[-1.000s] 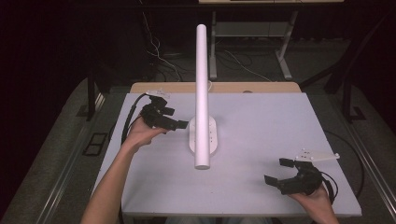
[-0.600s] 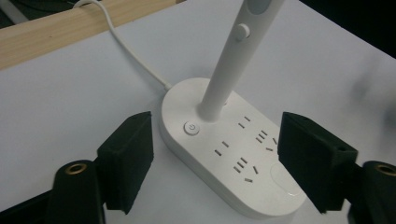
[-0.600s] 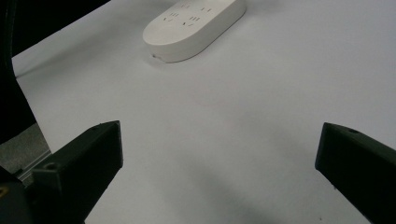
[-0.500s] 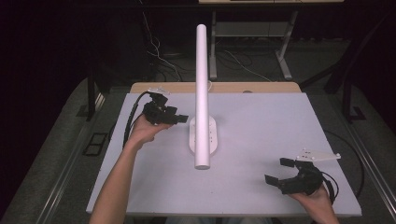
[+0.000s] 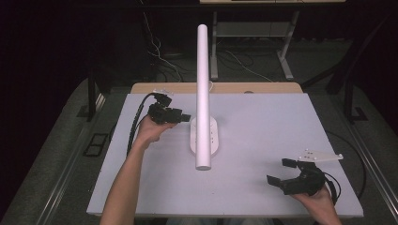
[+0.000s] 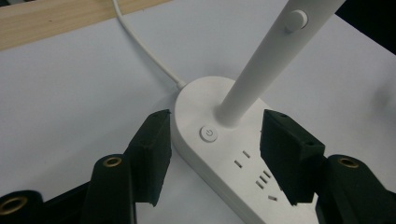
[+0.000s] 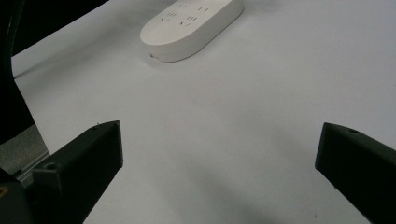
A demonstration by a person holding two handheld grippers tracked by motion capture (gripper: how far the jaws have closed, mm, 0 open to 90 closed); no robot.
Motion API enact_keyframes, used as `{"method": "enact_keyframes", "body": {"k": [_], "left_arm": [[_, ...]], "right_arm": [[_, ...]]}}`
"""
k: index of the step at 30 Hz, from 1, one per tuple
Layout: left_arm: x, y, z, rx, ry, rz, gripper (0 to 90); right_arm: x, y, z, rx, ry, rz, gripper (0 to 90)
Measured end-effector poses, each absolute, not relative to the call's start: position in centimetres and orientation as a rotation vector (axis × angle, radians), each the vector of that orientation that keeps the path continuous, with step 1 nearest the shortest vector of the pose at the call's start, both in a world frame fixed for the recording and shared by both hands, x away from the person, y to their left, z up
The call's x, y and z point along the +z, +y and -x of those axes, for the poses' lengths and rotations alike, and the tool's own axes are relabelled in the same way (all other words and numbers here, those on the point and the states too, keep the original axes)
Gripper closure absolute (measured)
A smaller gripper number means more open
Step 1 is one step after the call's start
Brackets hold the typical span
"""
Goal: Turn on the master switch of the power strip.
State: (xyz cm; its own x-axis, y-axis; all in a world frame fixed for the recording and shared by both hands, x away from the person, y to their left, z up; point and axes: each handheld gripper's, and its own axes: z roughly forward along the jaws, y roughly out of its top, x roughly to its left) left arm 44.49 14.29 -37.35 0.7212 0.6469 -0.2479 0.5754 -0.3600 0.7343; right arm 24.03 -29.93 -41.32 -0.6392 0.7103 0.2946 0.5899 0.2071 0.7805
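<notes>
A white desk lamp stands mid-table: an oval base (image 5: 212, 140) with sockets and a tall white pole (image 5: 202, 89). My left gripper (image 5: 186, 117) sits at the base's left end. In the left gripper view its jaws (image 6: 215, 140) have just been closing and stand half open on either side of the base's end (image 6: 196, 105), where the power button (image 6: 208, 134) and the pole's foot (image 6: 243, 100) are. The pads do not visibly press on anything. My right gripper (image 5: 279, 171) rests at the near right of the table, open with nothing in it (image 7: 219, 140), facing the base (image 7: 191, 23).
The lamp's white cable (image 6: 144, 51) runs from the base toward the wooden strip (image 5: 234, 87) at the far edge of the white table (image 5: 281, 122). Dark floor, cables and table legs lie beyond. A button (image 6: 296, 20) sits partway up the pole.
My left gripper has moved right and down to the lamp base, and its jaws have narrowed around the base's end. The right gripper has stayed in place.
</notes>
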Motion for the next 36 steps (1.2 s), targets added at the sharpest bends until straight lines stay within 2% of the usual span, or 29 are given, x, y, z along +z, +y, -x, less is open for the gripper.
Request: {"method": "enact_keyframes", "body": {"k": [5,15,29,36], "left_arm": [[-37.8,14.0,-44.8,0.106,0.936,-2.043,46.9],[-38.7,13.3,-45.1,0.075,0.954,-2.043,59.8],[-39.5,11.8,-45.2,0.065,0.979,-2.036,88.2],[-39.8,11.4,-45.3,0.088,0.979,-2.065,89.6]], "right_arm": [[-41.3,-30.0,-24.0,1.418,2.335,-1.268,0.2],[-41.4,-29.9,-24.1,1.416,2.341,-1.264,0.2],[-41.4,-29.8,-24.1,1.408,2.349,-1.263,0.2],[-41.5,-29.8,-24.1,1.406,2.354,-1.257,0.2]]}}
